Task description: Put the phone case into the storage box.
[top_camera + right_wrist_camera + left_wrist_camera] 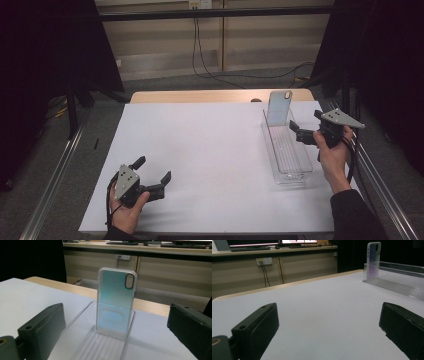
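I'm looking at a translucent phone case point(116, 302), shimmering teal, standing upright against the far end of the clear tray point(292, 172) at the table's right. My right gripper point(300, 131) is hovering just beside it, jaws wide and empty. My left gripper point(152, 170) is sitting near-left, gaping, holding nothing.

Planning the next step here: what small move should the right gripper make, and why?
Probably ease the right gripper forward toward the iridescent clear phone case. The case stands upright at the far end of the clear ribbed plastic tray, straight ahead between the open jaws and not yet touched.
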`<state>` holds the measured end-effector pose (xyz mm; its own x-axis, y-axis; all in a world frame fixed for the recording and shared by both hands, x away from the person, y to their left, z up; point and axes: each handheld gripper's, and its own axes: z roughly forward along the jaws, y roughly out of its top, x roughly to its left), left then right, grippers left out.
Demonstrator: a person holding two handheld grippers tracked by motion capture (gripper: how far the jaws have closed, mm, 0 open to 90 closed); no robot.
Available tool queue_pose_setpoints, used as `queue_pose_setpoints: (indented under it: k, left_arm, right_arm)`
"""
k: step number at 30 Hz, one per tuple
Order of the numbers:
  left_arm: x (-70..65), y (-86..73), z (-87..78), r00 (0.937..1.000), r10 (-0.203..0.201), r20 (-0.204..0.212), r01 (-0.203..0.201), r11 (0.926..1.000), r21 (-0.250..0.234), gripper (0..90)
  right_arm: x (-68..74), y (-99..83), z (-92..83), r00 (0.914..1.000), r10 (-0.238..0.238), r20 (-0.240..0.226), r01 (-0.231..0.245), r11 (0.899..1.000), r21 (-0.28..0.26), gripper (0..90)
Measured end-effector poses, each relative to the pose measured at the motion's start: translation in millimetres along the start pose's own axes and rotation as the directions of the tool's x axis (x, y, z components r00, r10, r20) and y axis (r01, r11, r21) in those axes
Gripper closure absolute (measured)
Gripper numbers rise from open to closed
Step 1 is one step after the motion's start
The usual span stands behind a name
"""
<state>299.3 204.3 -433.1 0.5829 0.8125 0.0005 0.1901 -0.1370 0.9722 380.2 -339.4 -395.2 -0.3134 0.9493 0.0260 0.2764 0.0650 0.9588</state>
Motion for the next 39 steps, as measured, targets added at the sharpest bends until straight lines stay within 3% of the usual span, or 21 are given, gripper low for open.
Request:
queue_pose_setpoints:
  k: [13, 24, 39]
  left_arm:
    - [0.4, 0.5, -2.3, 1.0, -0.007, -0.003, 0.007, 1.0, -0.004, 2.6]
    - [-1.7, 0.5, -2.1, 1.0, -0.006, 0.0, 0.006, 1.0, 0.0, 2.9]
    - [-0.9, 0.9, -7.9, 0.9992, -0.026, -0.029, 0.026, 0.9997, 0.001, 3.2]
  right_arm:
    - [13.7, -2.6, -22.2, 0.9991, -0.039, -0.019, 0.038, 0.999, -0.017, 2.1]
    - [19.8, -12.6, -45.3, 0.9994, -0.012, -0.034, 0.011, 1.0, -0.024, 0.6]
    - [33.8, -26.2, -73.7, 1.0, -0.008, -0.005, 0.008, 0.999, -0.031, 0.8]
